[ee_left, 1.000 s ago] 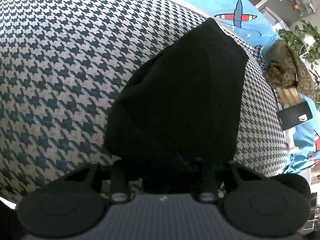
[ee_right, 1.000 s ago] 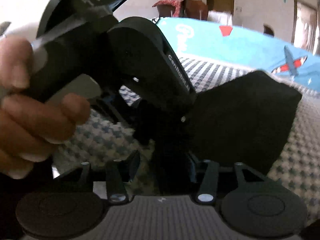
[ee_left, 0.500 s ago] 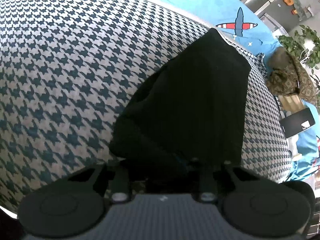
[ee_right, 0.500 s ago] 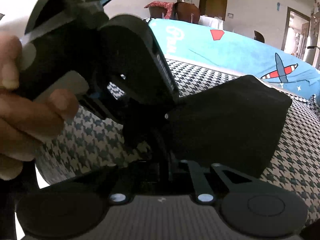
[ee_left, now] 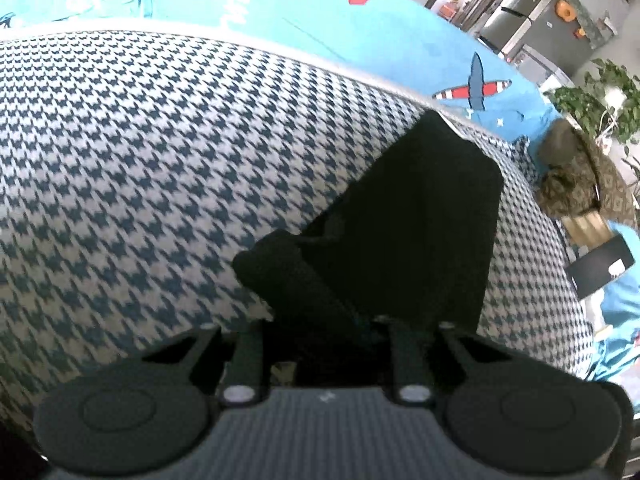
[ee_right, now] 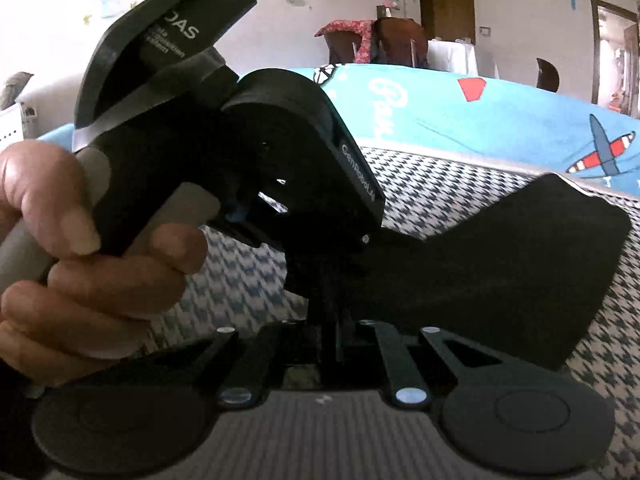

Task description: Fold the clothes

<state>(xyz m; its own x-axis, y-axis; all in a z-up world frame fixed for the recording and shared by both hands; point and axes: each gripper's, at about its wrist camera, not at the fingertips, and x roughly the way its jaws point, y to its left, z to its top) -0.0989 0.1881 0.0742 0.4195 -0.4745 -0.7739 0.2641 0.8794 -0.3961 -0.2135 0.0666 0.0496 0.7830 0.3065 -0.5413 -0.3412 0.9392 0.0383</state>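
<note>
A black garment [ee_left: 416, 232] lies partly folded on a houndstooth cloth [ee_left: 152, 152] spread over a blue airplane-print sheet [ee_left: 304, 12], its near edge bunched up. The left tool [ee_left: 328, 340] has its jaws closed narrow on that near edge, and the right tool [ee_right: 330, 336] pinches the same dark fabric. A hand [ee_right: 68, 272] grips the left tool's handle in the right wrist view.

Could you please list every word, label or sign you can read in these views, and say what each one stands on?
"GenRobot.AI": side of the left tongs body, right wrist view.
"DAS": the plate on top of that tool; the smaller lines beneath are too blurred to read.
White cursive word on the blue sheet: starts "Pa", the rest unclear.
White mark on the black card: too small.
</note>
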